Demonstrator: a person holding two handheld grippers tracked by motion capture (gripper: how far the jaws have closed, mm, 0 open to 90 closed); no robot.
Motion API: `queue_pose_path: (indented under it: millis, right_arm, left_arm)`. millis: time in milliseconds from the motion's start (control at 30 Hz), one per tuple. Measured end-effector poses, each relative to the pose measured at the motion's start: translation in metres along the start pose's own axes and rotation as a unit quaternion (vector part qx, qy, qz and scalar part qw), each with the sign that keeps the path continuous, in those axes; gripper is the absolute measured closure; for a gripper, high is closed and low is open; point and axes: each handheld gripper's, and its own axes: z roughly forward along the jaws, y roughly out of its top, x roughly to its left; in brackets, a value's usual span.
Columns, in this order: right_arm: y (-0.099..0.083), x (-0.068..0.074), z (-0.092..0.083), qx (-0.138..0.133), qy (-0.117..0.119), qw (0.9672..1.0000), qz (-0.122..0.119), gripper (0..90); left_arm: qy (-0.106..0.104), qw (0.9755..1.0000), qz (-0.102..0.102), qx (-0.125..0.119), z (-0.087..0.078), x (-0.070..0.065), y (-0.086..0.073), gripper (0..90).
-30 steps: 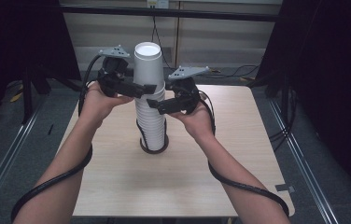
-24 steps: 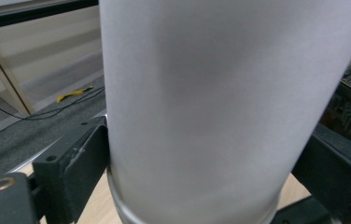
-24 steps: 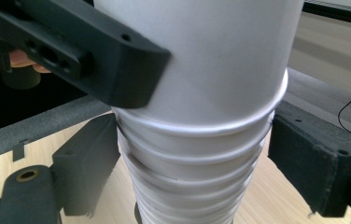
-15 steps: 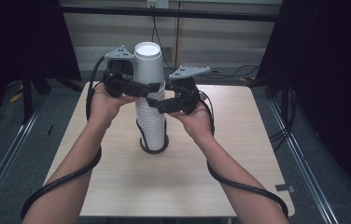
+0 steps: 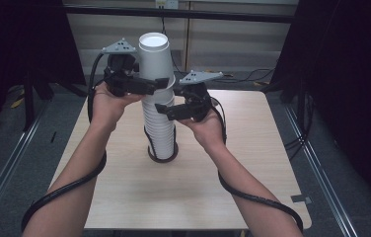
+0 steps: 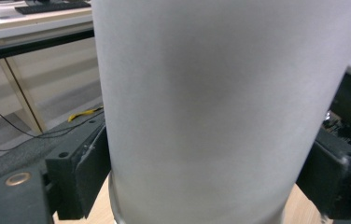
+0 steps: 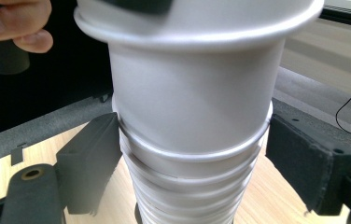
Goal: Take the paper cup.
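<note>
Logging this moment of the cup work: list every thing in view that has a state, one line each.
top cup: upside down, lifted partway off the stack, between the left jaws.
cup stack: upright on the table, inverted, nested.
left hand-held gripper: jaws just closing, pads against the top cup.
right hand-held gripper: jaws just closing around the stack; contact unclear.

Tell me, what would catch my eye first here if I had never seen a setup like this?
A tall stack of white paper cups stands upside down in the middle of a pale wooden table. The top cup sits higher than the rest, with the left gripper closing its black jaws around it. Just below, the right gripper has its jaws on either side of the stack, and black cables trail back along both forearms.
</note>
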Motion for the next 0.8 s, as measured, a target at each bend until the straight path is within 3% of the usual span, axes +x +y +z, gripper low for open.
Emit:
queue_pose_path:
  millis: [267,800]
  right_arm:
    - [-0.001,0.0,0.0,-0.003,-0.002,1.0,0.0,18.1]
    - [-0.001,0.002,-0.003,-0.005,-0.008,0.9999,-0.005,20.1]
  left_arm:
    - [0.008,0.9999,0.006,-0.011,-0.008,-0.001,0.01,14.3]
    - [0.004,0.9996,0.001,-0.026,-0.017,-0.001,0.021,14.7]
